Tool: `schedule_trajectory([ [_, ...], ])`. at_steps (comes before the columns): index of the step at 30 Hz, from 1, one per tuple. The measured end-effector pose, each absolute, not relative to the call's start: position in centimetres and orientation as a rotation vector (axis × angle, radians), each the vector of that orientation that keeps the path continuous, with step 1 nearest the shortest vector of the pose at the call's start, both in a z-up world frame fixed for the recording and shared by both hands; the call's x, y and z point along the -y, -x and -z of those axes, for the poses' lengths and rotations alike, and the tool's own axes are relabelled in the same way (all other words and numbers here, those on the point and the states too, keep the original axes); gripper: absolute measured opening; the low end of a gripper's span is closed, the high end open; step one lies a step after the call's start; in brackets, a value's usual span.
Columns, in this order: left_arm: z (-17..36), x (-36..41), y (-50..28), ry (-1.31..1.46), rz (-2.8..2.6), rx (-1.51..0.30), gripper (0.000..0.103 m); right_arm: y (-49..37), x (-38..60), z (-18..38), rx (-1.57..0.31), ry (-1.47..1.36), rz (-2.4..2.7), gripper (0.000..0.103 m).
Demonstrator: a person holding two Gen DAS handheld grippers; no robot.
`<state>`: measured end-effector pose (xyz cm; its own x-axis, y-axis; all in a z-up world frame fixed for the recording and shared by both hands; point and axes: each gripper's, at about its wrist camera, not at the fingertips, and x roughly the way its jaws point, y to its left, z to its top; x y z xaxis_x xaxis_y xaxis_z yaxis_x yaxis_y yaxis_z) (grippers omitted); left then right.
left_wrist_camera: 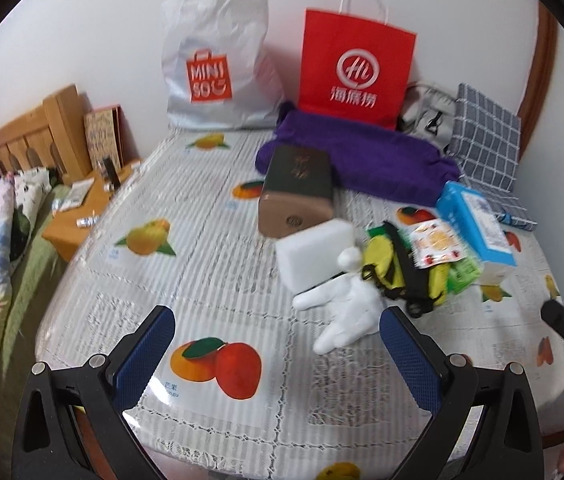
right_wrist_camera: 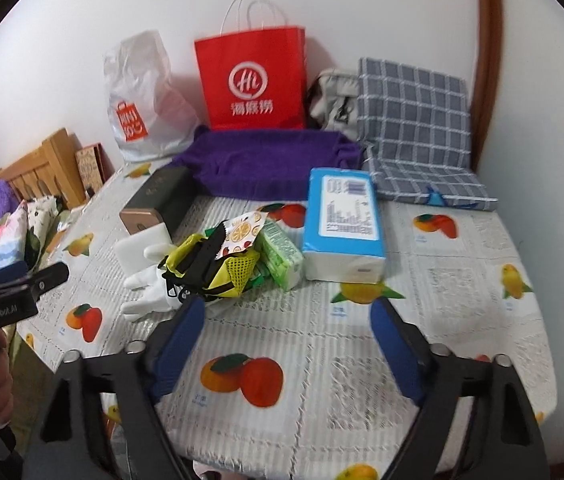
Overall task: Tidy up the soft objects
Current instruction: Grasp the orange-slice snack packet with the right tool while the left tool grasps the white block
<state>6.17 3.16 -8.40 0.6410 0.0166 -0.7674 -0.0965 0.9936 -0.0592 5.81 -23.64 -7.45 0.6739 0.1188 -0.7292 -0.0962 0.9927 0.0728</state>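
Leaning against the wall stood a white plastic bag printed "MINISO" and, right of it, a red paper bag marked "Hi". Below them, a white glove lay flat on the fruit-print tablecloth, touching a yellow mesh pouch. Left gripper and right gripper both hovered with fingers spread, pinching nothing; "GenRobot.AI" marked the left one.
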Motion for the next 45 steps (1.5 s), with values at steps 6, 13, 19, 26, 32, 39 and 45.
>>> schedule_trajectory([
  [6, 11.0, -4.5, -7.8, 0.124, -0.069, -0.912, 0.103, -9.8, 21.3, 9.4, -0.856, -0.046, -0.205, 0.047],
  [13, 12.5, -5.4, -9.0, 0.125, -0.053, -0.912, 0.103, -13.4, 20.5, 11.6, -0.924, -0.122, -0.202, 0.030],
  [19, 13.3, -6.0, -9.8, 0.132, -0.024, -0.913, 0.103, -15.5, 20.5, 13.1, -0.959, -0.168, -0.167, 0.029],
  [26, 13.8, -6.5, -10.4, 0.136, -0.006, -0.908, 0.103, -17.6, 20.2, 14.2, -0.972, -0.212, -0.164, 0.011],
  [32, 14.1, -6.6, -10.9, 0.145, -0.011, -0.913, 0.103, -16.6, 20.7, 13.1, -0.925, -0.205, -0.211, 0.002],
  [39, 13.9, -5.9, -11.2, 0.135, -0.005, -0.914, 0.103, -12.8, 23.9, 11.3, -0.906, -0.245, -0.243, 0.001],
  [45, 13.8, -4.8, -11.2, 0.118, -0.003, -0.916, 0.102, -9.5, 28.6, 12.0, -0.939, -0.271, -0.206, 0.001],
])
